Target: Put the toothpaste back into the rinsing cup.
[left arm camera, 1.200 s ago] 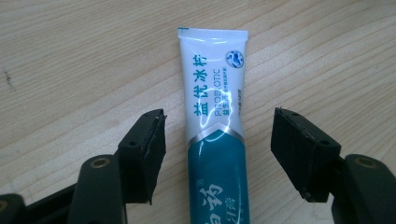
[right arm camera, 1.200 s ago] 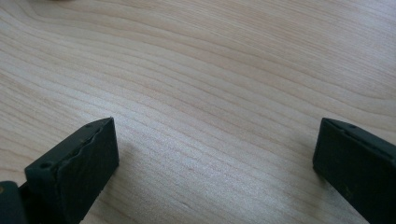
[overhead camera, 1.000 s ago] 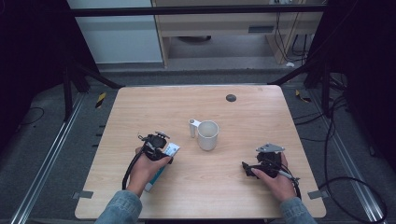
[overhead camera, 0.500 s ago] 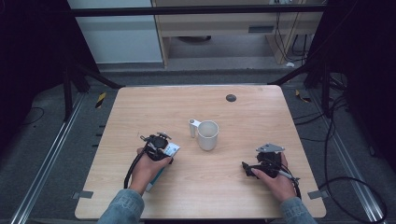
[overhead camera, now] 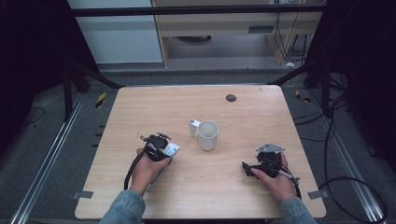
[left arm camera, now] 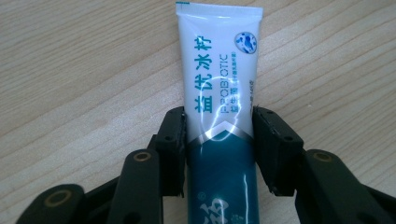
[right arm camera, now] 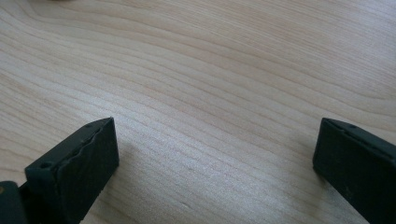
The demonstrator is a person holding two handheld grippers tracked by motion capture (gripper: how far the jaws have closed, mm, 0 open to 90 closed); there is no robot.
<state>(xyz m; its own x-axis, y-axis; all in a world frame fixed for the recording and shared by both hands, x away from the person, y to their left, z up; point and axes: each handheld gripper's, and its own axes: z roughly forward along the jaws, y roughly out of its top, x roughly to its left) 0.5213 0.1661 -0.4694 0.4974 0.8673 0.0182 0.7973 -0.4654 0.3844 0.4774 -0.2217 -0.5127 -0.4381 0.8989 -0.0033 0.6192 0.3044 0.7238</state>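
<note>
Wooden bench (overhead camera: 140, 112) | your left claw (left arm camera: 219, 140) had just been closing, pads gripped toothpaste tube (left arm camera: 219, 74) | lift looked ready | right claw (right arm camera: 215, 154) gaped empty

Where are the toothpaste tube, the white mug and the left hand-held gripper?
toothpaste tube (left arm camera: 219, 70), left gripper view, white upper body.
white mug (overhead camera: 208, 135), high view, outer wall.
left hand-held gripper (left arm camera: 219, 147), left gripper view, midway between its fingertips.
</note>
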